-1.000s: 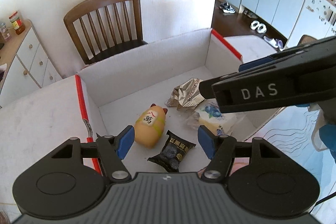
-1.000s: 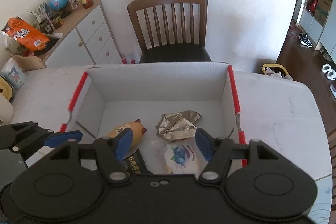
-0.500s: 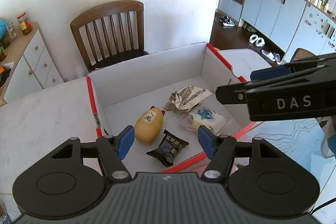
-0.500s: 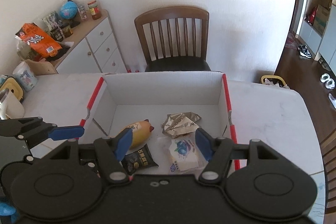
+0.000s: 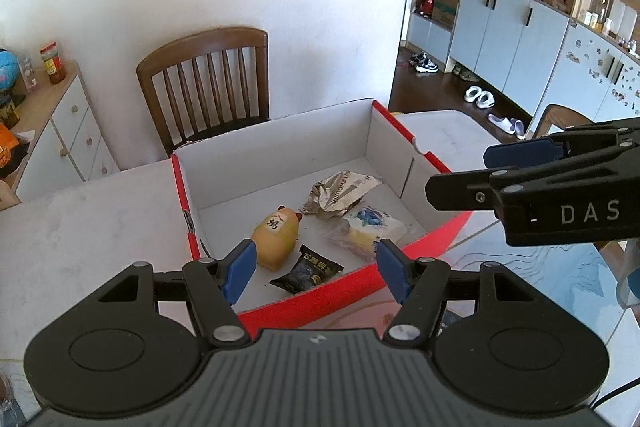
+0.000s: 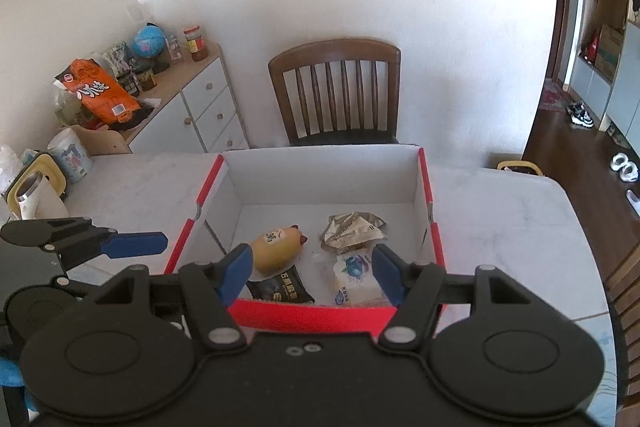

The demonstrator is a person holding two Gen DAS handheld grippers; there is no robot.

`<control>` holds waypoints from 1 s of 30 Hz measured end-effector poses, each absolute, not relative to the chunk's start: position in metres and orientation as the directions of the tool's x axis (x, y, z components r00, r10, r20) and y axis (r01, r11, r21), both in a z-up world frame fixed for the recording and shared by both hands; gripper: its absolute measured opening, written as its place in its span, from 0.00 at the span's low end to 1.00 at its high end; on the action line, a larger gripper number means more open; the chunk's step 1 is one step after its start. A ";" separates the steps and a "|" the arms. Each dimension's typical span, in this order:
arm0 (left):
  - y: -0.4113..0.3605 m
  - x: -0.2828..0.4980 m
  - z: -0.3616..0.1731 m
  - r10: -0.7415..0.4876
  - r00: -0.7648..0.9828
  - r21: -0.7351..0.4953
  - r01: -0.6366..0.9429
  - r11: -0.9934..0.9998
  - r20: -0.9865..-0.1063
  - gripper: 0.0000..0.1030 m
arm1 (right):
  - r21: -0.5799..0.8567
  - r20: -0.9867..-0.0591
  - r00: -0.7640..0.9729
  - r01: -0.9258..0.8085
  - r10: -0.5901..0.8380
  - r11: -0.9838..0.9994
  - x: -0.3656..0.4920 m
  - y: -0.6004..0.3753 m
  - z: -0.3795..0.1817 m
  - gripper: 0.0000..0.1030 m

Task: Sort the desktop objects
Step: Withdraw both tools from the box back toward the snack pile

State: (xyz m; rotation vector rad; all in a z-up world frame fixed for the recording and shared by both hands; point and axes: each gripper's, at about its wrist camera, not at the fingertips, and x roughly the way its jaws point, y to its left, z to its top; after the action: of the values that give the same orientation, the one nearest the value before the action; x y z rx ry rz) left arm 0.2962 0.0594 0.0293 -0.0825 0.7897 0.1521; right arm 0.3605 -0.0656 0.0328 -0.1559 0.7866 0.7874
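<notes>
Box (image 6: 424, 187), red-rimmed, on tabletop (image 6: 500, 219) toward far edge, before chair (image 6: 336, 91). Inside, near front wall: yellow toy (image 5: 276, 235), black packet (image 5: 306, 269), blueberry packet (image 5: 370, 227); foil wrapper (image 5: 340, 193) just behind, mid-floor. Left gripper (image 5: 316, 269) above front rim, jaws apart, empty. Right gripper (image 6: 312, 269) likewise, jaws apart, empty.

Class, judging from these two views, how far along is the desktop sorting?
Done: a yellow toy, black packet, silver wrapper and blue-print packet lie in the box. In hand: nothing; both hand-held grippers are open. Left: nothing loose shows on the table.
</notes>
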 end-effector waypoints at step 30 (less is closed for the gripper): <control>0.051 0.226 0.030 0.086 0.754 -0.102 -0.199 0.975 -0.651 0.96 | 0.117 -0.551 0.531 -0.715 0.644 0.689 0.283 -0.119 0.039 0.86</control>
State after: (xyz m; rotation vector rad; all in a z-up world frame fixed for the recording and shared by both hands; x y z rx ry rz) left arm 0.2262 0.0508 0.0304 -0.1697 0.6997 0.1565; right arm 0.2833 -0.1195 0.0389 -0.1285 0.6021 0.8135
